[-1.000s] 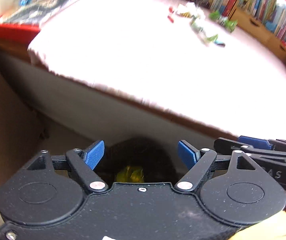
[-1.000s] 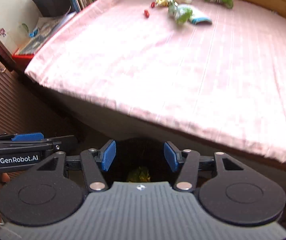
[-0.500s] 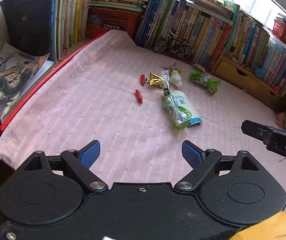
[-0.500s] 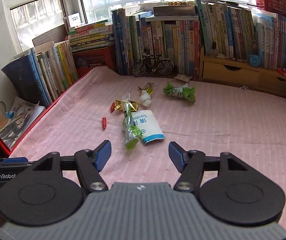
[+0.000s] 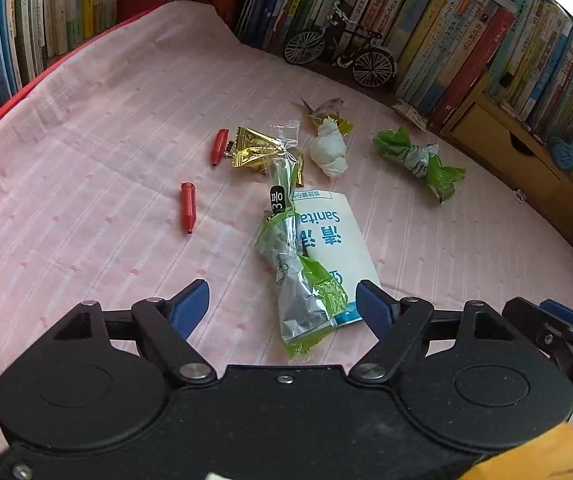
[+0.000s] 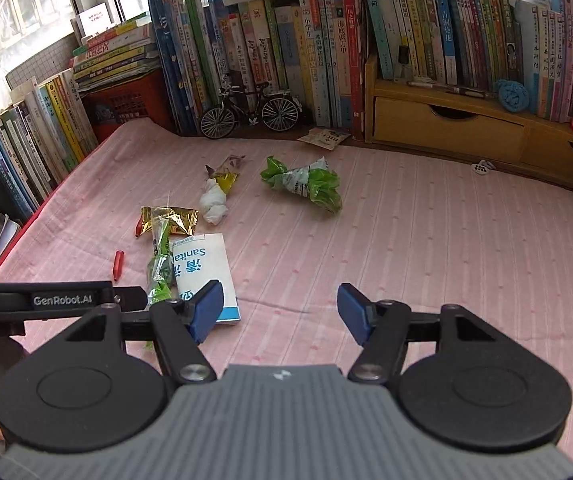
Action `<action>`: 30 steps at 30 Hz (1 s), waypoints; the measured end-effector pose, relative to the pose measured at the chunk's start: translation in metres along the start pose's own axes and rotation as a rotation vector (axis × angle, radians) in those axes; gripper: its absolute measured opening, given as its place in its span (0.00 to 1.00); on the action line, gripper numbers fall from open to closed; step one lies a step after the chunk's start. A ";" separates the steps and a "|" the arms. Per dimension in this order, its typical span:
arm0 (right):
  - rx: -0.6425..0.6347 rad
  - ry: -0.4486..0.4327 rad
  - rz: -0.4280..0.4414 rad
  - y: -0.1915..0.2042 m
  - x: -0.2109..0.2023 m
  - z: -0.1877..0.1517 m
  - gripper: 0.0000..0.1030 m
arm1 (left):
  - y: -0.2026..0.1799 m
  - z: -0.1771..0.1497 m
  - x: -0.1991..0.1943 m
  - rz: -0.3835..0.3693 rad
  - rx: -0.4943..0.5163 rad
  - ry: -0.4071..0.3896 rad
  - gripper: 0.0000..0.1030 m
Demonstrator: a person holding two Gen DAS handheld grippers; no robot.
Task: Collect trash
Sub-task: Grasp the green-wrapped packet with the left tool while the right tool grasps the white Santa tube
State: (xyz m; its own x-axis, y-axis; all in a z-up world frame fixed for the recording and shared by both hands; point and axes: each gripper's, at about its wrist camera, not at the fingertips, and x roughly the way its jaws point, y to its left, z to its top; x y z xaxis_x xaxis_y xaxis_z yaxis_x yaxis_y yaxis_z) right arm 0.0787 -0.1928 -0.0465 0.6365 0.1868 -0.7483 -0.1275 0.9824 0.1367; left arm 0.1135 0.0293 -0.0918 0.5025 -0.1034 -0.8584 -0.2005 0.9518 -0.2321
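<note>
left tool closing, empty, right tool agape, empty

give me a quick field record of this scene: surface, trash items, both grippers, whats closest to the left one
surface: pink bedsheet, books along the far edge
trash: green-and-clear wrapper lying over a white sanitary pack; gold wrapper; white wad; green twisted bag; two red caps
left hand-held gripper: open, empty, jaws just narrowed a little
right hand-held gripper: open, empty, over bare sheet
nearest left gripper: green-and-clear wrapper, its lower end between the jaws, not gripped
</note>
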 end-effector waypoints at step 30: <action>-0.173 0.243 0.139 0.061 0.127 0.013 0.36 | 0.047 0.015 -0.024 0.105 -0.215 -0.106 0.22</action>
State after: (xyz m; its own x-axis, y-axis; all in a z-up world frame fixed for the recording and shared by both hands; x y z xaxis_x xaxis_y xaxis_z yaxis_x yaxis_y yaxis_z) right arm 0.1611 -0.1086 -0.1247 0.4061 0.2910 -0.8663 -0.3407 0.9278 0.1520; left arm 0.1048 0.0813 -0.0751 0.5529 0.0342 -0.8326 -0.4249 0.8711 -0.2464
